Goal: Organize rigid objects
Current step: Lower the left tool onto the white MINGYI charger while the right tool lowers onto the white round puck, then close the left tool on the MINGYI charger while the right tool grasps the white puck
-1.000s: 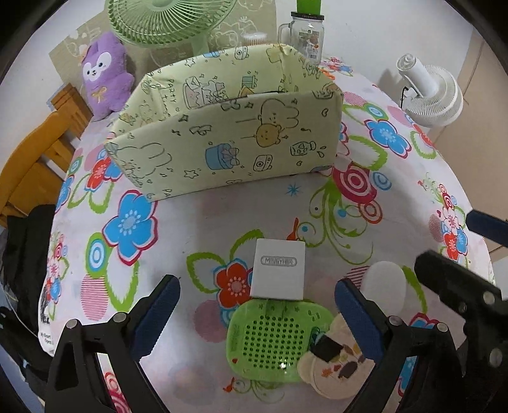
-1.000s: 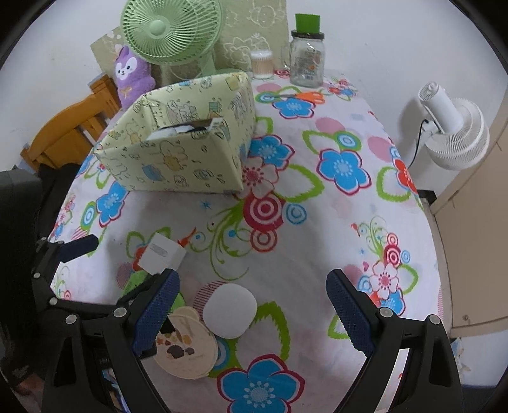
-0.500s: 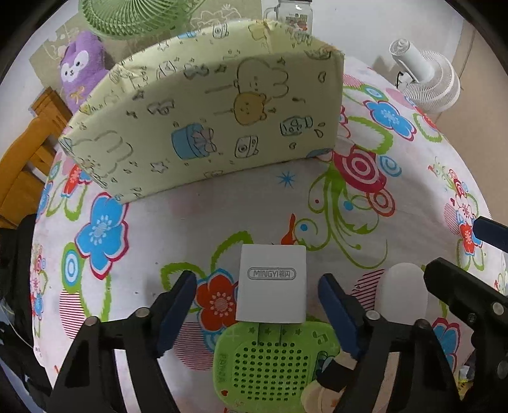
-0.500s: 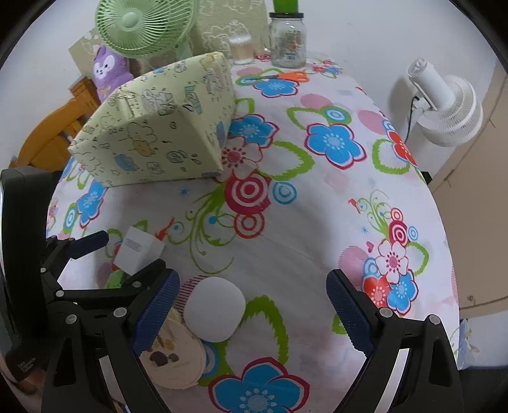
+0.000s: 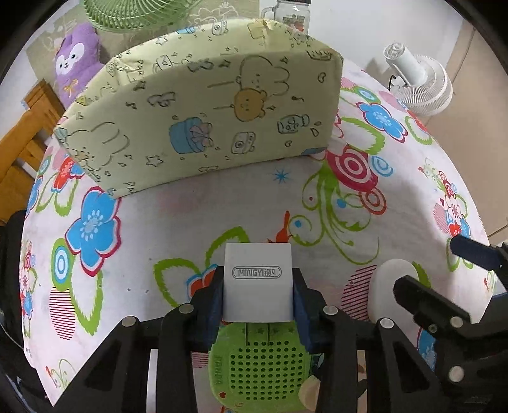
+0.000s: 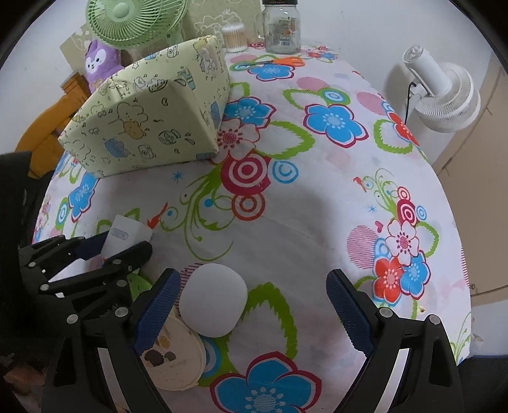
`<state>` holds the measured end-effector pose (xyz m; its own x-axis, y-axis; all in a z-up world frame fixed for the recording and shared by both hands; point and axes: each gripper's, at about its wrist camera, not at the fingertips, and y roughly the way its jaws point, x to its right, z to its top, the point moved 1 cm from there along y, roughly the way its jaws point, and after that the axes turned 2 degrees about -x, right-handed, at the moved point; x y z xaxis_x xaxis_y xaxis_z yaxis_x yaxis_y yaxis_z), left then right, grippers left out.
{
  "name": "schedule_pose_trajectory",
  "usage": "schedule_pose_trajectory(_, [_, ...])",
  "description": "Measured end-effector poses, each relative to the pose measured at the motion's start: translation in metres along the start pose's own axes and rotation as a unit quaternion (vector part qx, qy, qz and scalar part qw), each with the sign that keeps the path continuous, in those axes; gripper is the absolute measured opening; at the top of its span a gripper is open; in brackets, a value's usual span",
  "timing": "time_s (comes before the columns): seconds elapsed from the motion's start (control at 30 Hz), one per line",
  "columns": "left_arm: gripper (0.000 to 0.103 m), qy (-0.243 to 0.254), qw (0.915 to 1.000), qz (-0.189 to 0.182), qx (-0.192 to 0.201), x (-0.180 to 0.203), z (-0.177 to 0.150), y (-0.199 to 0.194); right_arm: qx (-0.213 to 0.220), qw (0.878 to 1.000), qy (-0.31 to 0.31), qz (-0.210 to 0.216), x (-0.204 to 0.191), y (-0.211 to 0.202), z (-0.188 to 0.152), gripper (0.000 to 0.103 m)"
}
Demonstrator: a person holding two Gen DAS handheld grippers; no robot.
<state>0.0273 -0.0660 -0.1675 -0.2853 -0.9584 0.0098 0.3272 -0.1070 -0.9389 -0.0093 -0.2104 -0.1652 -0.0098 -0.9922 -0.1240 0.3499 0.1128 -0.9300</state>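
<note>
The left tool (image 5: 257, 294) clamps the white charger block (image 5: 257, 281) low in frame (light, stiff, slick), by its flat sides. The right tool (image 6: 254, 305) gapes around the white puck (image 6: 213, 300).

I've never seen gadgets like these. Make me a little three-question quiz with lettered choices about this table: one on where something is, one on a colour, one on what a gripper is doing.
1. Where does the white round object lie?
A. Between the right gripper's open fingers, nearer the left one
B. Inside the patterned box
C. Beside the glass jar

2. What colour is the perforated flat item under the left gripper?
A. Purple
B. Green
C. Orange

3. What is the left gripper doing?
A. Hanging open over bare cloth
B. Clamping the white charger block
C. Gripping the scissors

Answers: 1 A, the round object sits between the wide blue pads, untouched. 2 B, its dotted face is bright green. 3 B, both pads press the block's sides.
</note>
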Motion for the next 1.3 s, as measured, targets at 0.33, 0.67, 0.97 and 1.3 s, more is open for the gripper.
schedule_pose_trajectory(0.33, [0.040, 0.004, 1.0000, 0.005, 0.007, -0.014, -0.012, -0.014, -0.011, 1.000, 0.001, -0.009, -0.011, 0.012, -0.006, 0.092])
schedule_pose_trajectory(0.67, [0.040, 0.011, 0.9998, 0.013, 0.008, -0.018, -0.015, -0.013, -0.022, 0.999, -0.004, -0.034, -0.026, 0.024, -0.012, 0.079])
schedule_pose_trajectory(0.97, [0.040, 0.004, 0.9999, 0.011, 0.008, -0.015, -0.012, -0.013, -0.015, 0.998, -0.020, -0.051, -0.039, 0.023, -0.007, 0.055])
schedule_pose_trajectory(1.3, [0.039, -0.025, 0.9995, 0.013, 0.012, -0.025, -0.002, -0.017, 0.006, 0.998, -0.037, -0.046, -0.047, 0.013, 0.018, 0.055])
